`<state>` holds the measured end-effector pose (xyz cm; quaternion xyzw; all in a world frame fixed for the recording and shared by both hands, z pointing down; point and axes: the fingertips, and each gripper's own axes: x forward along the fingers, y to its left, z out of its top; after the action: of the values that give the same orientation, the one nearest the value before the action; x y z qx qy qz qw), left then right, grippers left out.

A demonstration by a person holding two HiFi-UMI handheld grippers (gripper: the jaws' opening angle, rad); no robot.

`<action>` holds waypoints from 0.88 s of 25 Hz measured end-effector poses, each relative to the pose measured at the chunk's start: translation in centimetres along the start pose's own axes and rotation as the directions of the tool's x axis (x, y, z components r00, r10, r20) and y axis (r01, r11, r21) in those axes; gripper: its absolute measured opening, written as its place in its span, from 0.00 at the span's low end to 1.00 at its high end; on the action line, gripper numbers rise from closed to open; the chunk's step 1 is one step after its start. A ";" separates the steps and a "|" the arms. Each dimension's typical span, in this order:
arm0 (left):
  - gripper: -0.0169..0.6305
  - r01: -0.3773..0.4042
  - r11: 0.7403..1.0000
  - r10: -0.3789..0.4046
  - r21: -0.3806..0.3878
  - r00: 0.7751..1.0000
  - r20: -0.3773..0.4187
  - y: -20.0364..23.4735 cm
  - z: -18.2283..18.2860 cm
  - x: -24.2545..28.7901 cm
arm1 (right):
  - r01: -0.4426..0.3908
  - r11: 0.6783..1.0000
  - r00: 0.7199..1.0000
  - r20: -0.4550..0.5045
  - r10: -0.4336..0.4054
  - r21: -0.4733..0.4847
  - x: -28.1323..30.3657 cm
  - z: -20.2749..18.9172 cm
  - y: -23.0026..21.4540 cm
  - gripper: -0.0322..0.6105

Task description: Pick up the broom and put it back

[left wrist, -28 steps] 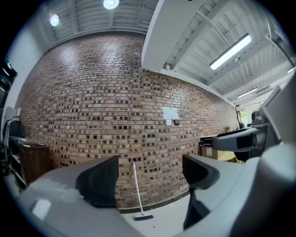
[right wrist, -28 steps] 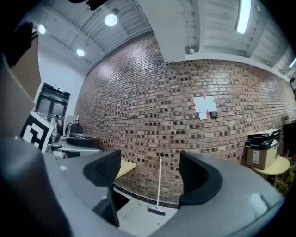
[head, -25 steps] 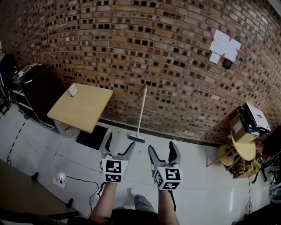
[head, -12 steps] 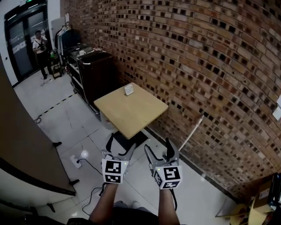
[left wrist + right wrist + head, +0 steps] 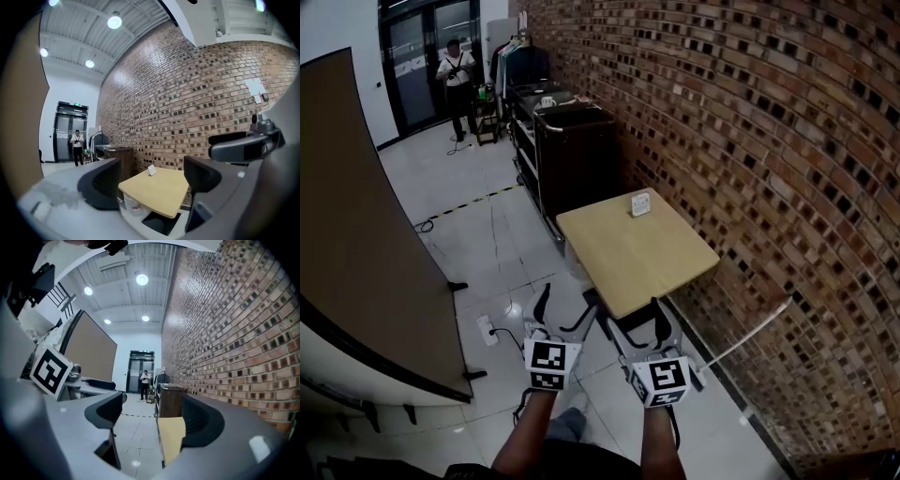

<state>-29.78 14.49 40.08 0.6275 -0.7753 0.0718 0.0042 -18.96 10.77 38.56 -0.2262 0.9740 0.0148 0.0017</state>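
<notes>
The broom [image 5: 755,326] leans against the brick wall at the right of the head view. Only its white handle shows; its lower end is hidden behind my right gripper. Both grippers are held out level, side by side, pointing at the wooden table rather than the broom. My left gripper [image 5: 565,305] [image 5: 150,180] has its jaws apart and closing slowly, with nothing between them. My right gripper [image 5: 636,323] [image 5: 154,420] stands open and empty, just left of the broom's lower end. The broom appears in neither gripper view.
A wooden table [image 5: 637,248] stands against the brick wall [image 5: 750,141] straight ahead, a dark cabinet [image 5: 577,150] behind it. A brown partition [image 5: 366,244] stands at the left. A power strip with cable [image 5: 492,330] lies on the tiled floor. A person [image 5: 455,75] stands by the far door.
The view has swung left along the wall: the broom slid from the centre to the right edge, and the table and corridor came into view. Both grippers stayed out front, empty.
</notes>
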 end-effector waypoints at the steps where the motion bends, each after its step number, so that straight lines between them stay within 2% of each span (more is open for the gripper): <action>1: 0.68 0.006 1.000 -0.006 -0.002 1.000 0.000 0.5 -0.2 1.2 | -0.002 1.000 1.000 -0.005 0.002 -0.004 1.2 -0.3 -0.4 0.66; 4: 0.68 0.030 0.999 -0.030 -0.018 0.999 0.019 2.0 0.1 5.6 | 0.029 1.000 1.000 -0.011 -0.029 -0.011 4.7 -0.6 -2.9 0.66; 8: 0.68 0.075 0.997 -0.075 -0.010 0.996 0.045 4.0 1.3 11.2 | 0.112 0.994 0.994 -0.006 -0.112 -0.013 9.0 -0.1 -6.9 0.66; 11: 0.68 0.157 0.988 -0.157 0.011 0.986 0.052 3.3 1.4 15.2 | 0.198 0.980 0.980 -0.017 -0.199 -0.017 10.4 -0.7 -10.3 0.66; 13: 0.68 0.232 0.973 -0.233 0.013 0.971 0.055 1.5 1.3 17.7 | 0.266 0.964 0.963 -0.034 -0.266 -0.018 10.0 -1.5 -12.7 0.66; 17: 0.68 0.398 0.917 -0.398 0.016 0.916 0.041 -4.7 1.0 22.5 | 0.414 0.910 0.907 -0.079 -0.414 -0.008 7.0 -3.4 -18.5 0.66; 19: 0.68 0.481 0.876 -0.482 0.022 0.876 0.031 -8.9 1.0 24.8 | 0.503 0.864 0.861 -0.090 -0.501 -0.002 4.4 -4.0 -22.0 0.66; 22: 0.68 0.588 0.807 -0.590 0.042 0.807 0.022 -15.8 1.1 28.0 | 0.627 0.779 0.776 -0.096 -0.623 0.011 -0.1 -4.9 -27.6 0.66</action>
<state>-20.21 -16.03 43.33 0.8380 -0.5413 0.0692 0.0025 -6.65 -14.12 42.72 -0.5367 0.8430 -0.0170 -0.0311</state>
